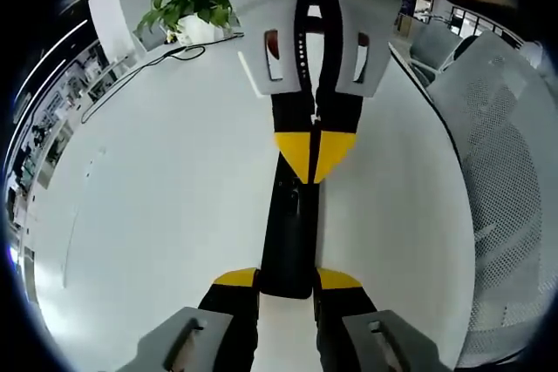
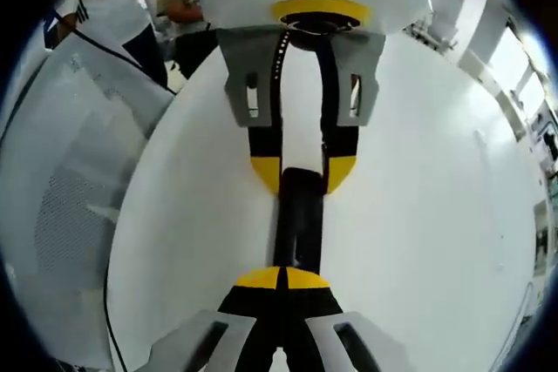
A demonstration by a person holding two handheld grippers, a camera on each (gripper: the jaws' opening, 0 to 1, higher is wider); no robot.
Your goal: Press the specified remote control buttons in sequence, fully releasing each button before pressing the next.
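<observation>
Left gripper [image 1: 288, 278]: 2 yellow-tipped jaws pinching near end of black remote control [image 1: 290, 233]. Remote flat on white table [image 1: 157, 215], long axis pointing away. Right gripper [image 1: 314, 158]: jaws pressed together, tips touching remote's far half from above. From right gripper view: right gripper [image 2: 283, 278] closed over remote [image 2: 301, 219], left gripper [image 2: 302, 172] clamped on remote's opposite end. Beyond remote: potted plant [image 1: 192, 2], black cable [image 1: 131, 71]. Beside table: white mesh chair [image 1: 501, 172].

Office: mesh chair [image 1: 501, 172], potted plant [image 1: 192, 2]
</observation>
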